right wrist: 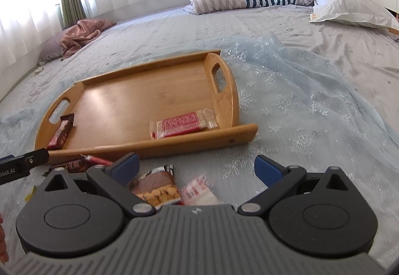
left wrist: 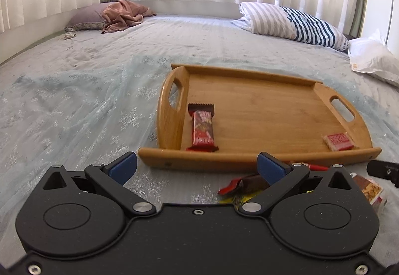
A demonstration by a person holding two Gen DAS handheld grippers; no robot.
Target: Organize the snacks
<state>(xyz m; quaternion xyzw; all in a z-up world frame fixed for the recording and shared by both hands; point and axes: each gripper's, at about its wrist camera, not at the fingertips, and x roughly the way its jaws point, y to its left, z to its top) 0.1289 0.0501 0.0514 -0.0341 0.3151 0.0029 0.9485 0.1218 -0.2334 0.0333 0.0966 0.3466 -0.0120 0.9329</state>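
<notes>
A wooden tray (left wrist: 261,110) (right wrist: 139,100) with two handles lies on the bed. Inside it, a red chocolate bar (left wrist: 203,131) (right wrist: 61,134) rests by one handle and a red-and-white wafer pack (left wrist: 338,141) (right wrist: 182,124) by the other. Loose snacks lie on the sheet in front of the tray: a dark red bar (left wrist: 245,184) (right wrist: 74,165), a brown cookie pack (right wrist: 157,187) (left wrist: 372,191) and a small white-and-red packet (right wrist: 198,191). My left gripper (left wrist: 197,168) stands open just short of the tray's near rim, nothing between its fingers. My right gripper (right wrist: 197,168) is open above the loose packs.
A sheer blue cloth with snowflakes (right wrist: 299,105) covers the grey bedsheet around the tray. A striped pillow (left wrist: 291,22) and a white pillow (right wrist: 349,6) lie at the far side, a pink blanket (left wrist: 124,14) on a purple pillow at the far left. Curtains hang behind.
</notes>
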